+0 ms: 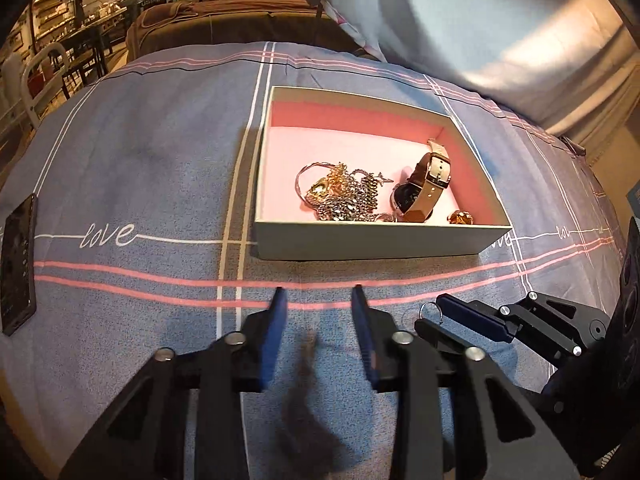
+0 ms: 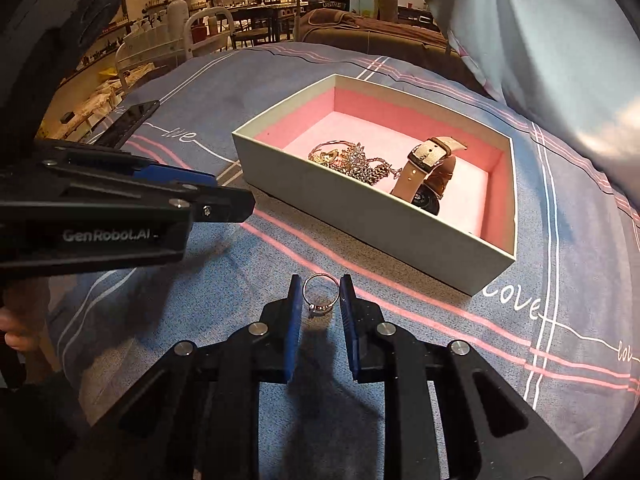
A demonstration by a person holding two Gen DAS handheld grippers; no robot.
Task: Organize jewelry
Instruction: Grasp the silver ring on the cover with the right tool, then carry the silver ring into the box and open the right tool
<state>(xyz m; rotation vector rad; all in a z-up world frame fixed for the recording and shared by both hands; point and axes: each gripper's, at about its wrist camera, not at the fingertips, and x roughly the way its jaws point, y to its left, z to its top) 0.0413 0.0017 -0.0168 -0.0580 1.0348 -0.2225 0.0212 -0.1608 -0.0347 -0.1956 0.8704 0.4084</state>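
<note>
Jaws of the right gripper point(image 2: 320, 294) are pinching a ring point(image 2: 320, 293) above the bedspread point(image 2: 400, 420), the left gripper point(image 1: 318, 300) is hanging narrowed and empty, while beyond, chains point(image 1: 344, 194) and a watch point(image 1: 424, 184) are already lying in the box point(image 1: 376, 240).
</note>
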